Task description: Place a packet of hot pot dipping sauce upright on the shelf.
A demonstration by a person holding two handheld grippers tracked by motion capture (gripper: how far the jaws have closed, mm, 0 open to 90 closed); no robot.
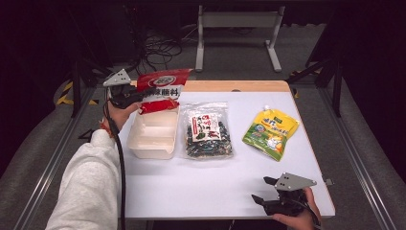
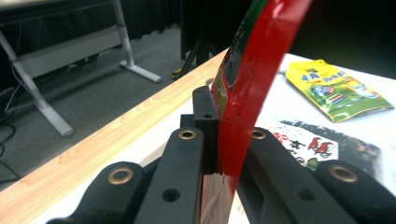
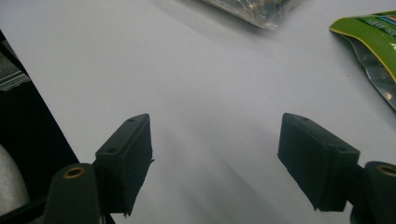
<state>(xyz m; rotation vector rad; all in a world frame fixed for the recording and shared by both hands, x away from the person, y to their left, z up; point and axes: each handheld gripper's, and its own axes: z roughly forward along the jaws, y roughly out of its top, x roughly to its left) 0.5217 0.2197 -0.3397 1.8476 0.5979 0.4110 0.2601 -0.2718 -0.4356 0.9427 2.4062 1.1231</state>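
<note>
**Three cameras, one table**

From the high view we look forward and down over the white table (image 1: 201,187), with the floor and a metal frame beyond its far wooden edge. The left gripper view sits very close behind its own jaws, facing along the table's far edge toward the yellow-green pouch (image 2: 338,88) and the clear seaweed bag (image 2: 322,144); we find both again in the high view, the pouch (image 1: 270,132) right of the bag (image 1: 207,130). The right gripper view looks low across bare tabletop from the near edge, catching corners of the same bag (image 3: 254,10) and pouch (image 3: 373,42).
</note>
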